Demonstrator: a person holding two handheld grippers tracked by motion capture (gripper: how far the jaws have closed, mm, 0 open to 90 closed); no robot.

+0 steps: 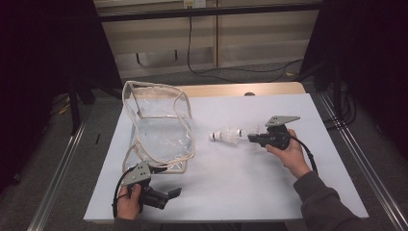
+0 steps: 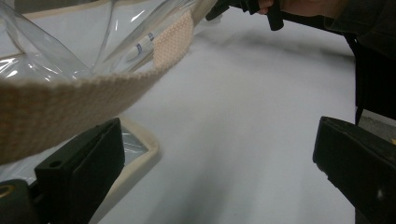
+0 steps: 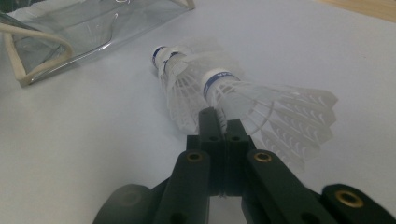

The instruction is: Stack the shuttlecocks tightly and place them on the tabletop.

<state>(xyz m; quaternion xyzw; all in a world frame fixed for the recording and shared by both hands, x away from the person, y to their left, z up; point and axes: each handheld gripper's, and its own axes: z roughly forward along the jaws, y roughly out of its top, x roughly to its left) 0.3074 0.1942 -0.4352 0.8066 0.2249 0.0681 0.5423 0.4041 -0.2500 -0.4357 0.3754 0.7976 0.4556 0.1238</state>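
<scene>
L tongs (image 1: 174, 192) low at near-left edge of table (image 1: 250, 187), held in person's L hand (image 1: 129, 199); jaws stand wide apart, nothing between the pads. In L gripper view a woven cream strap (image 2: 70, 93) of the clear bag crosses just above the L jaw, not pinched. Clear plastic bag (image 1: 161, 130) w/ cream trim sits just beyond the L tongs, left of table centre, mouth up, walls slumped; something small & pale inside, can't tell what. Moving right: shuttlecocks (image 1: 231, 135) lie on their sides on the white table cover, approx. mid-table, between bag and R tongs, apart from the bag. In R gripper view they read as three, nested/overlapping, white feather skirts, blue band at each cork; corks point toward the bag, skirts toward the tongs. R tongs (image 1: 251, 138) fully closed, jaws pressed together, tips at the skirt of the nearest shuttlecock (image 3: 261, 100); look to be pinching a feather edge, but the contact point is hidden behind the jaw tips. R hand (image 1: 288, 151) grips the tool from right side, sleeve coming in from bottom right.
</scene>
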